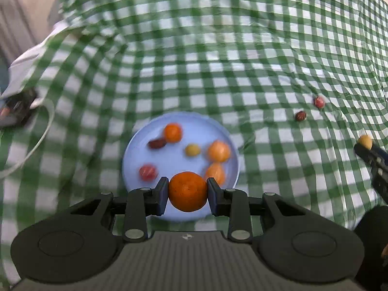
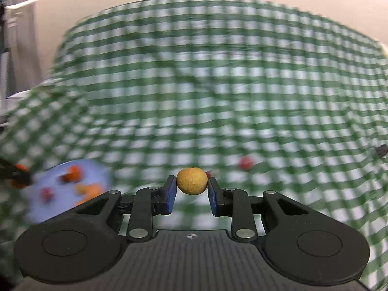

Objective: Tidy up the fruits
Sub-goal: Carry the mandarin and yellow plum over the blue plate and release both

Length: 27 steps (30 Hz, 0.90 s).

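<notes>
My left gripper (image 1: 188,191) is shut on an orange tangerine (image 1: 188,191) and holds it above the near rim of a pale blue plate (image 1: 135,155). The plate holds several fruits: orange ones, a yellow one (image 1: 192,149), a red one (image 1: 147,172) and a dark one (image 1: 157,143). My right gripper (image 2: 191,185) is shut on a small tan-yellow round fruit (image 2: 191,180) above the cloth; it also shows at the right edge of the left wrist view (image 1: 365,141). In the blurred right wrist view the plate (image 2: 101,172) lies to the left.
A green-and-white checked cloth (image 1: 218,60) covers the table. Two small red fruits (image 1: 300,115) (image 1: 319,101) lie on it right of the plate; one shows in the right wrist view (image 2: 246,162). A dark device with a white cable (image 1: 18,108) sits at the left edge.
</notes>
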{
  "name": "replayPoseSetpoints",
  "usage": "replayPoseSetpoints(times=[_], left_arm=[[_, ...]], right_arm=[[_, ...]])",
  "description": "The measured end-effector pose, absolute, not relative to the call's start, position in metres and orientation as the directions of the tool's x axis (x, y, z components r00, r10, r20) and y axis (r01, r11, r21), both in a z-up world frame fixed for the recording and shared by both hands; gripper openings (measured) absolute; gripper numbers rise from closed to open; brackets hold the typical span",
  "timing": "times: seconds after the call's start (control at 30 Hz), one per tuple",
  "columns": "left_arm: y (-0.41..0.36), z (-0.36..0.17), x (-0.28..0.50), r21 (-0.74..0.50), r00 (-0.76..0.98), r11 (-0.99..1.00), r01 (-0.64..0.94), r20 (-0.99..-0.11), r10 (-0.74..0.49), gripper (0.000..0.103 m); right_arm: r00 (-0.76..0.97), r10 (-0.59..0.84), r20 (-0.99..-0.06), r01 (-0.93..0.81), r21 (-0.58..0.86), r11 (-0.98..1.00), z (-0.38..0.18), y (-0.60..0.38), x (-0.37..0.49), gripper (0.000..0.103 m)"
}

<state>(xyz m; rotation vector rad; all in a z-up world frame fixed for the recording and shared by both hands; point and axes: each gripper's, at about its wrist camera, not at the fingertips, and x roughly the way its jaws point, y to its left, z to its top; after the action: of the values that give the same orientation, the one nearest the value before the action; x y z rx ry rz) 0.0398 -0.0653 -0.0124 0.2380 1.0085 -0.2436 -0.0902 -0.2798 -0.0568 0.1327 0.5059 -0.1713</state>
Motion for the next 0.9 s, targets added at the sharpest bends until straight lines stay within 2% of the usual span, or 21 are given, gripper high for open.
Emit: replayPoseSetpoints(times=[0.13, 0.33, 0.9], left_arm=[[-0.035, -0.007, 0.013, 0.058, 0.509, 0.957, 0.286, -0.855, -0.1, 0.037], [-0.001, 0.001, -0.016, 0.012, 0.524, 0.97, 0.242, -0.843, -0.12, 0.037], [0.03, 0.01, -0.037, -0.058, 0.566, 0.982, 0.182, -0.81, -0.153, 0.037]], right_arm=[[0.853, -0.024, -0.522, 0.112, 0.138, 0.984, -0.046, -0.242, -0.113, 0.029], [0.853, 0.061, -0.518, -0.018, 0.087, 0.996, -0.03, -0.185, -0.13, 0.029], [0.846, 0.091, -0.525, -0.106, 0.002, 0.994, -0.022, -0.146, -0.14, 0.029]])
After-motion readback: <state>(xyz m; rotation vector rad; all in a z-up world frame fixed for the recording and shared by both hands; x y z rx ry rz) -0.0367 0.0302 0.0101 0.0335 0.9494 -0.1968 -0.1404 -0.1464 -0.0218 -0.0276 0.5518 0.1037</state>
